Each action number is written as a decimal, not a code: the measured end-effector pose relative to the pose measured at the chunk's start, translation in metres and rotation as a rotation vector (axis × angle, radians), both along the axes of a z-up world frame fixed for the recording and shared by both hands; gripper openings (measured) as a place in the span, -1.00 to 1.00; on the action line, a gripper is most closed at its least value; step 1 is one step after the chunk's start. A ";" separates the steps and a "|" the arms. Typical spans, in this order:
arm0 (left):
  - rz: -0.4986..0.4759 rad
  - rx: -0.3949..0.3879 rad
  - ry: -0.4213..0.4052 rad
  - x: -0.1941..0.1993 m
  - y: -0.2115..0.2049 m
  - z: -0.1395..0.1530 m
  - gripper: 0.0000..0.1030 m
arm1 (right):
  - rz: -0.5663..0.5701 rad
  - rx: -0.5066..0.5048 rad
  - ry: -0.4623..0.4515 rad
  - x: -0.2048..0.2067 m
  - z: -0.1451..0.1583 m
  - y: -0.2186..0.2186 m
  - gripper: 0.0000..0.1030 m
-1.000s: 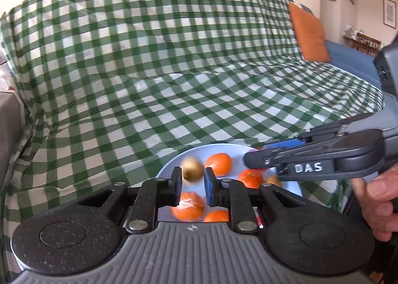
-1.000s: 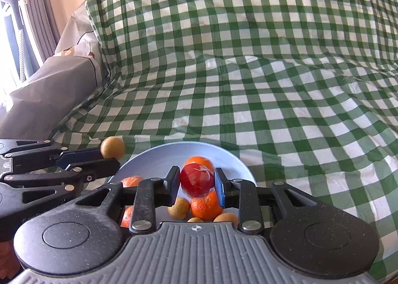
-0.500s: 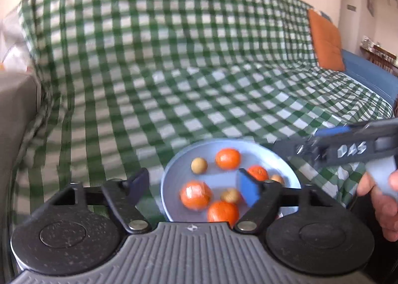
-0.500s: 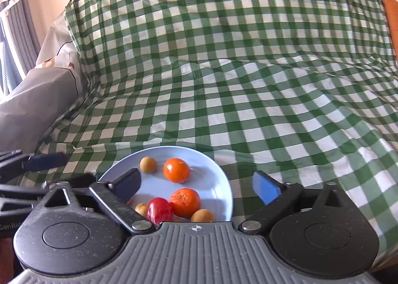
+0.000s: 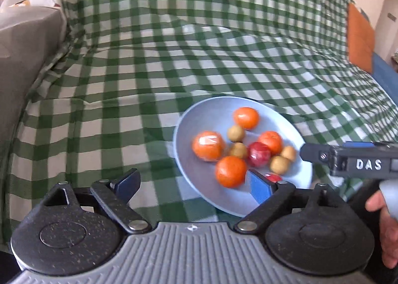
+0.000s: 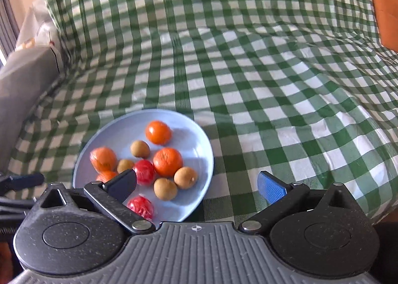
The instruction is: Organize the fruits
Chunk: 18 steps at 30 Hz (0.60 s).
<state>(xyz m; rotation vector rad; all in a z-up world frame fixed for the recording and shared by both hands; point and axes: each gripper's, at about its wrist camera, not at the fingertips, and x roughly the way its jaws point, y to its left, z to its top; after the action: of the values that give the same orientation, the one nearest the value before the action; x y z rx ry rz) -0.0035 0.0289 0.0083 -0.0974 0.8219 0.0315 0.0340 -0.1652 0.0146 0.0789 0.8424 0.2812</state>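
A light blue plate (image 5: 199, 115) (image 6: 194, 135) rests on the green checked cloth. It holds several oranges (image 5: 246, 117) (image 6: 168, 161), several small tan fruits (image 5: 235, 133) (image 6: 165, 189) and two red fruits (image 5: 258, 157) (image 6: 144, 172). My left gripper (image 5: 194, 183) hovers over the plate's near left edge, its jaws opening with nothing gripped between them. My right gripper (image 6: 197, 184) hangs over the plate's right side, its jaws opening as well, holding nothing. In the left wrist view the right gripper (image 5: 311, 154) reaches in from the right, held by a hand (image 5: 388, 222).
The checked cloth (image 6: 273, 85) covers a sofa seat and backrest all around the plate. An orange cushion (image 5: 360, 38) leans at the far right. A grey covered armrest (image 5: 27, 43) rises on the left. The left gripper's fingertips (image 6: 22, 182) show at the right wrist view's left edge.
Both grippers have opened wide. The left one let go of a small tan fruit and the right one let go of a red fruit; both fruits now lie on the plate.
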 end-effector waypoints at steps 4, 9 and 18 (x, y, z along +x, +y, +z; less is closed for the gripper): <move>0.008 0.017 0.018 0.003 0.002 -0.003 0.84 | 0.004 0.004 0.007 0.001 -0.004 0.004 0.99; -0.037 0.063 -0.009 0.003 -0.009 -0.001 0.99 | 0.017 0.005 0.006 0.002 -0.005 0.005 0.99; -0.064 0.085 -0.041 0.001 -0.014 0.001 0.99 | 0.036 -0.010 0.007 0.003 -0.005 0.009 0.99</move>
<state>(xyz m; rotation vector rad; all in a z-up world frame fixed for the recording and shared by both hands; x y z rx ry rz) -0.0025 0.0152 0.0095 0.0080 0.7815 0.0044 0.0371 -0.1560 0.0092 0.0561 0.8532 0.3105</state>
